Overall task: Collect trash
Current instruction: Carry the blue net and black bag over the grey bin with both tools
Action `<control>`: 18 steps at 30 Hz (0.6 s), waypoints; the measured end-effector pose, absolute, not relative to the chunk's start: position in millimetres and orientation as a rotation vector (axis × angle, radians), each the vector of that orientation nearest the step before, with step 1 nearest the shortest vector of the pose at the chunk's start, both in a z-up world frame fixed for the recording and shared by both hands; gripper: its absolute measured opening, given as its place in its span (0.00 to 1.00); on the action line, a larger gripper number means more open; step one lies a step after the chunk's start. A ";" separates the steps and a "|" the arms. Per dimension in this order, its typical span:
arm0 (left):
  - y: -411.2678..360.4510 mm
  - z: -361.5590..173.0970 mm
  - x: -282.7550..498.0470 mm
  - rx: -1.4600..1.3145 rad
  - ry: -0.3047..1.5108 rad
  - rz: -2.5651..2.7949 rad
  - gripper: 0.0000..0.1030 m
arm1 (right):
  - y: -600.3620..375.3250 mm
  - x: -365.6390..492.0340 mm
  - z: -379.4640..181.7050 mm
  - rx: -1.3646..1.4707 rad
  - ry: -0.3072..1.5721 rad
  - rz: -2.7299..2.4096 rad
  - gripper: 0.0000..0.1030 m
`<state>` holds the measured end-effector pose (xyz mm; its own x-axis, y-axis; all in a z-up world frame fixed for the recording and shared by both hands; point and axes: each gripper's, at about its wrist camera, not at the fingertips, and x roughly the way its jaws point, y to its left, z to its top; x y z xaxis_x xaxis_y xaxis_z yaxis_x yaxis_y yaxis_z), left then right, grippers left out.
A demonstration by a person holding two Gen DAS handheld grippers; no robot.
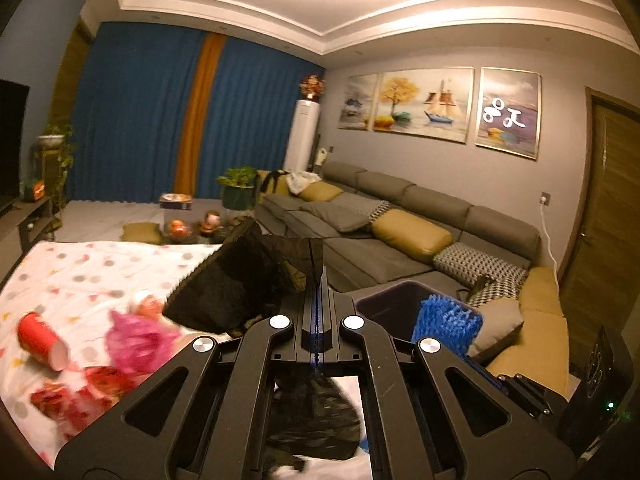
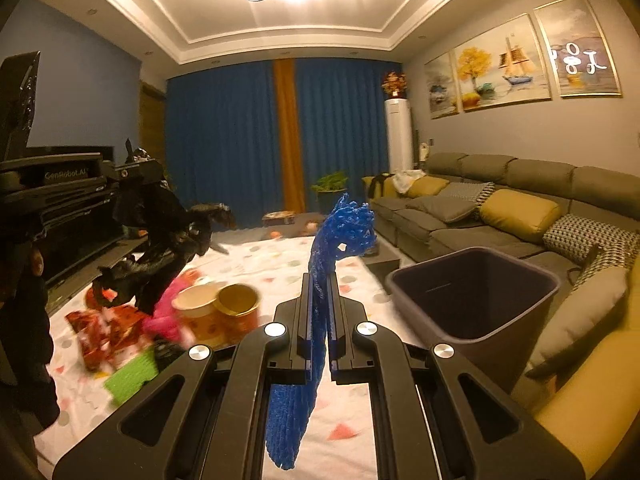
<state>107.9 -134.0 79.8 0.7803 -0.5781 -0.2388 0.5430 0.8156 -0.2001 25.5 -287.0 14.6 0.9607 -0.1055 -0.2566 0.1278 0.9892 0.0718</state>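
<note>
My left gripper (image 1: 316, 276) is shut on a black plastic bag (image 1: 240, 280), which spreads out to the left of the fingers and hangs below them. In the right wrist view the same black bag (image 2: 160, 248) dangles from the left gripper at the left edge. My right gripper (image 2: 320, 280) is shut on a blue foam net (image 2: 344, 228), which sticks up above the fingertips and hangs down beneath them. The dark trash bin (image 2: 472, 292) stands open just to the right of it. From the left wrist view the blue net (image 1: 444, 320) shows in front of the bin (image 1: 388, 304).
Trash lies on a white dotted cloth (image 2: 360, 288): a red cup (image 1: 40, 340), a pink net (image 1: 136, 340), red wrappers (image 2: 104, 332), two paper cups (image 2: 216, 312) and a green piece (image 2: 132, 376). A grey sofa with cushions (image 2: 500, 208) runs along the right.
</note>
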 end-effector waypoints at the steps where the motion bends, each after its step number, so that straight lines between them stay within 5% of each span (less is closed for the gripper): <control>1: -145.2 80.7 110.3 -0.118 0.303 -0.621 0.00 | -295.7 27.7 16.8 0.089 0.250 -0.140 0.07; 18: -335.6 59.2 177.7 -0.061 0.399 -0.840 0.00 | -430.7 65.0 30.3 0.138 0.198 -0.438 0.07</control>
<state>177.7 -335.6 59.2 0.5983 -0.7347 -0.3198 0.7123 0.6704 -0.2078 65.0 -430.7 30.3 0.8867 -0.4068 -0.2195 0.4336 0.8966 0.0899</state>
